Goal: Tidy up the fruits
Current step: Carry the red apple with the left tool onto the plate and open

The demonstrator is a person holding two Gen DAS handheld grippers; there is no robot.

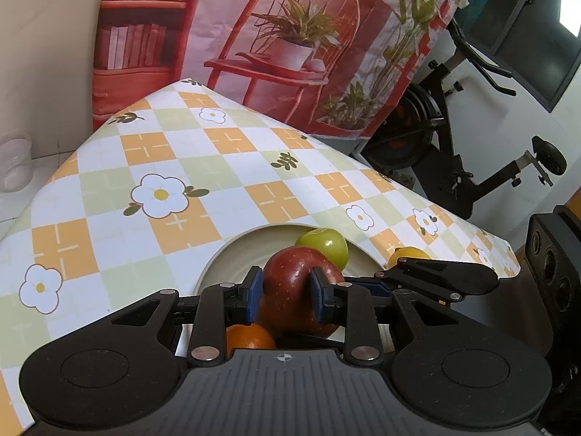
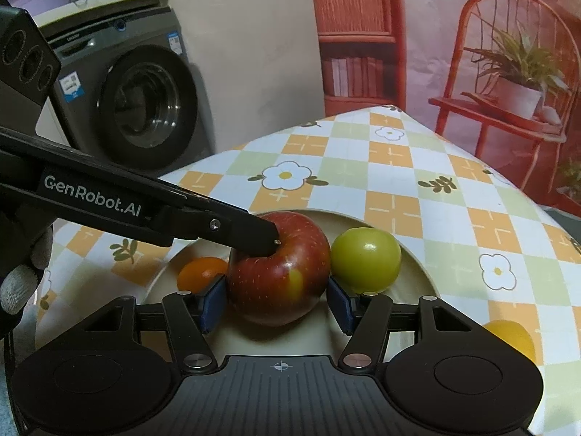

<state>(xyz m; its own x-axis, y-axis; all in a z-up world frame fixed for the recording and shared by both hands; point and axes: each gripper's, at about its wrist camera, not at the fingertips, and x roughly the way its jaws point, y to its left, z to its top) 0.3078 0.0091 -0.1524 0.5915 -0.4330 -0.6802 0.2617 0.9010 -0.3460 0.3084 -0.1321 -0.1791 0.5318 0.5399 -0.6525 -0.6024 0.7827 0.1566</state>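
Pads of the left gripper (image 1: 287, 290) are pinched on the upper shoulder of the red apple (image 2: 279, 265). One finger sits in the stem hollow and the other on the outer flank, so this gripper is closed narrow on the fruit from above and from the left. The right gripper (image 2: 277, 303) stands half open with the same apple between its blue pads. The left pad touches the skin, the right pad lies just beside it, and whether both press I cannot tell.

The apple sits in the middle of the cream plate (image 2: 417, 254), stem axis roughly upright and tipped a little toward the left gripper. It lies straight ahead of the right gripper and low between its fingers. Both hands are at it, and the left has the surer hold.

Just beside the apple on the plate are a small orange (image 2: 203, 272) on its left and a green fruit (image 2: 365, 258) on its right, neither clearly touching it. A yellow fruit, probably a lemon (image 2: 515, 338), lies off the plate on the checked tablecloth (image 2: 472, 189), near the table's right edge. A gloved hand (image 2: 18, 283) shows at the left border.

Judged from this, setting the apple down or shifting it depends on the narrow gaps to its two neighbours.
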